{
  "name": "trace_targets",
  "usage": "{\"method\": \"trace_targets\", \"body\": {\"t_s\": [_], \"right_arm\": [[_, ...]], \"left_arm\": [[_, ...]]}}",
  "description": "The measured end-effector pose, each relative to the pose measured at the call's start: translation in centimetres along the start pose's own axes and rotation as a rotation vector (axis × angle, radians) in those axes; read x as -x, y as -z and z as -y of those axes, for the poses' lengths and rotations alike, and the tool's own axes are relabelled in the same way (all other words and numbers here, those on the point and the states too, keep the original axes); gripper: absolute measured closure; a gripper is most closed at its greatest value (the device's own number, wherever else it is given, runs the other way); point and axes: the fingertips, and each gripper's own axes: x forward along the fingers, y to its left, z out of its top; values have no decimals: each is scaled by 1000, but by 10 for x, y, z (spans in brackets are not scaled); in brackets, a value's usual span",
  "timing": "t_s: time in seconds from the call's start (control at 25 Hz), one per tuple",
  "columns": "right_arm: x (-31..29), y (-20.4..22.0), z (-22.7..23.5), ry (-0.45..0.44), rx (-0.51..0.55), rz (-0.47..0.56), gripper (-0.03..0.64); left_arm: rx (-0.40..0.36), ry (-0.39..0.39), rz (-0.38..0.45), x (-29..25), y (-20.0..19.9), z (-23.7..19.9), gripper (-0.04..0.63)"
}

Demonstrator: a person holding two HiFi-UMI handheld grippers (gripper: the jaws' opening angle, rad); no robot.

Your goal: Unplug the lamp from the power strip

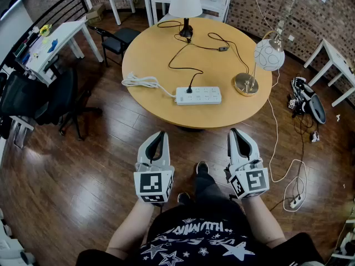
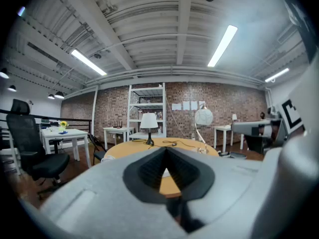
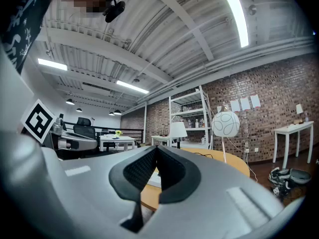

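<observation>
Jaws of left gripper (image 1: 161,133) and right gripper (image 1: 233,131) are resting closed and empty short of the table (image 1: 147,51), where the lamp (image 1: 185,5) (far edge) is sitting plugged into the power strip (image 1: 198,96).

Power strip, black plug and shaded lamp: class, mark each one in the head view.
power strip (image 1: 198,96), head view, middle of its white casing.
black plug (image 1: 189,89), head view, the plug body seated in the strip.
shaded lamp (image 1: 185,2), head view, its white shade.
</observation>
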Motion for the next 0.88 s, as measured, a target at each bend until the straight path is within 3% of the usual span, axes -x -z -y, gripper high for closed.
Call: {"method": "trace_targets", "body": {"t_s": [0.24,0.88], "right_arm": [[-34,1,7,-24,-6,14,609],[-156,37,67,-108,-44,-36,609]], "left_arm": [[3,24,17,-32,-1,4,591],[7,-18,-73,-165,36,-13,591]]}}
